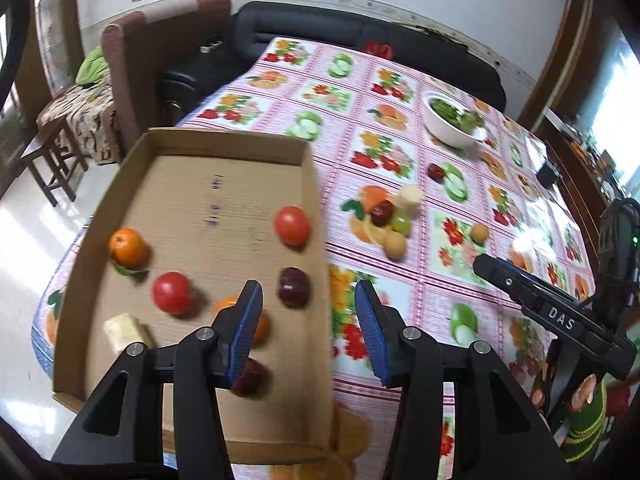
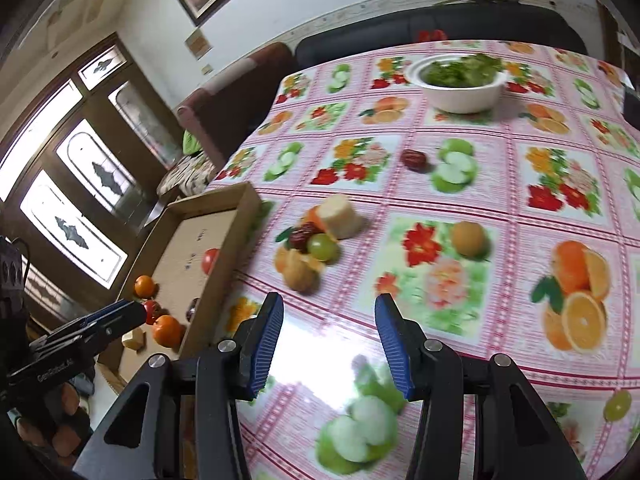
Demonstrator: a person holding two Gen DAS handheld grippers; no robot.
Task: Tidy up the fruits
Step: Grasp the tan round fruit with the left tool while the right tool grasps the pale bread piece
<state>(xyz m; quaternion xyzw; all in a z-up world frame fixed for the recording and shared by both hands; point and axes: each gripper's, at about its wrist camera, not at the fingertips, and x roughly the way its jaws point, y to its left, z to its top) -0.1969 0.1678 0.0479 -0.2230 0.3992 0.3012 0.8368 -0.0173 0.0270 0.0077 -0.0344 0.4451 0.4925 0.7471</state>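
A cardboard tray (image 1: 224,184) on the table's left holds two oranges (image 1: 127,247), two tomatoes (image 1: 292,225), dark plums (image 1: 294,286) and a pale chunk (image 1: 122,330). My left gripper (image 1: 308,320) is open and empty above the tray's right wall. On the cloth lie a red date (image 2: 299,238), a green grape (image 2: 322,246), a pale chunk (image 2: 340,210), two yellow-brown fruits (image 2: 468,238), another date (image 2: 414,159) and a grape (image 2: 618,405). My right gripper (image 2: 328,344) is open and empty, above the cloth, nearer than that cluster.
A white bowl of greens (image 2: 460,80) stands at the far side of the table. The tablecloth (image 2: 520,184) is printed with fruit pictures. A sofa (image 1: 320,32) and an armchair (image 1: 132,60) stand beyond the table. The tray (image 2: 240,208) sits at the table's left edge.
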